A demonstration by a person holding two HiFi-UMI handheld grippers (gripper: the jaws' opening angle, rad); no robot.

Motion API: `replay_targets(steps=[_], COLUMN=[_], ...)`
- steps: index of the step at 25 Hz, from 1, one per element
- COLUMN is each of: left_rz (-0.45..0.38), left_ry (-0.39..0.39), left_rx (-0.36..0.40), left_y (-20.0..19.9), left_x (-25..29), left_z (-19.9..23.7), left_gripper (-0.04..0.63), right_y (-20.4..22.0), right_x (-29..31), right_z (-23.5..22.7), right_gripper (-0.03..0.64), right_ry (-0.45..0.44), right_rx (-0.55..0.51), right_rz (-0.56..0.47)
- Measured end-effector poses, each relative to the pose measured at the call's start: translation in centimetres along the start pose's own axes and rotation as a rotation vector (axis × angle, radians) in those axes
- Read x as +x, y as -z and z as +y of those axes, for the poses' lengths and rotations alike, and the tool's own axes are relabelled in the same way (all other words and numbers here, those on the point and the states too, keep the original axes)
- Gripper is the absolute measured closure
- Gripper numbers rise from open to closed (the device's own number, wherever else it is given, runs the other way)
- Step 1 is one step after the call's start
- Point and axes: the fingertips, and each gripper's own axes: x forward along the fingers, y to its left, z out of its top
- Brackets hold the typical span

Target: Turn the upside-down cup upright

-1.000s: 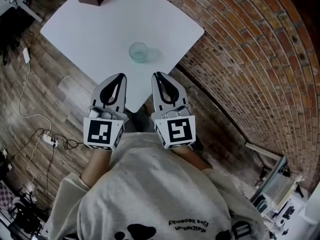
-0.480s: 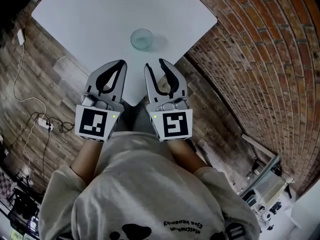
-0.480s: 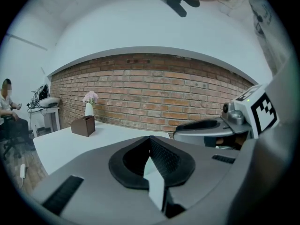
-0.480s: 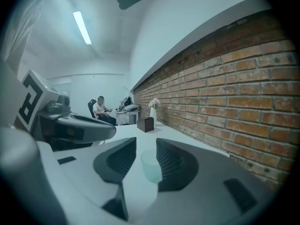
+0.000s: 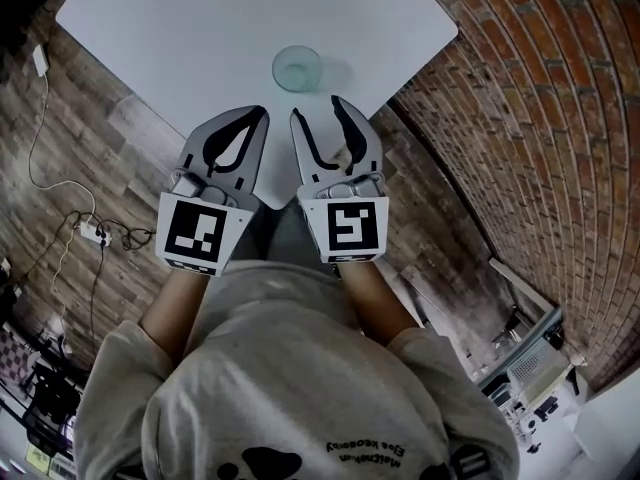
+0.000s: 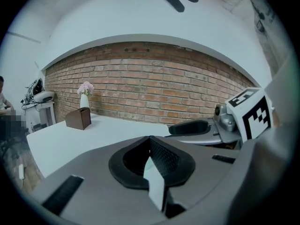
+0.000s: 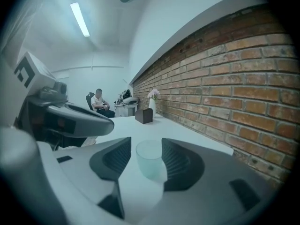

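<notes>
1. The step in hand is the approach; nothing grips the cup (image 5: 297, 68) yet.
2. The cup stands on the white table (image 5: 200, 38), alone and untouched. Whether its mouth faces down is hard to read here.
3. The right gripper (image 5: 318, 110) is on the person's side of the cup and short of it. Its jaws are opening, and the cup lines up in the gap without touching either pad.
4. The left gripper (image 5: 262, 111) is just beside the right one, farther from the cup, clenched on nothing.
5. Next, I judge, the right gripper needs to go forward until its pads flank the cup's wall. It then closes gently, lifts, and rolls the cup over.
</notes>
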Motion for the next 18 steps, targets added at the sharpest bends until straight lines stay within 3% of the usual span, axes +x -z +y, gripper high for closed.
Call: replay_targets(steps=[18], left_rz=[0.063], left_ry=[-0.017], left_rx=[-0.027], left_y=[2.0], left_x=[1.0], left_z=[2.0], left_gripper=[0.584], right_y=[4.1], right_x=[5.9], right_z=[-0.3], right_gripper=[0.244], right_ry=[-0.012], right_rx=[-0.003], right_rz=[0.111])
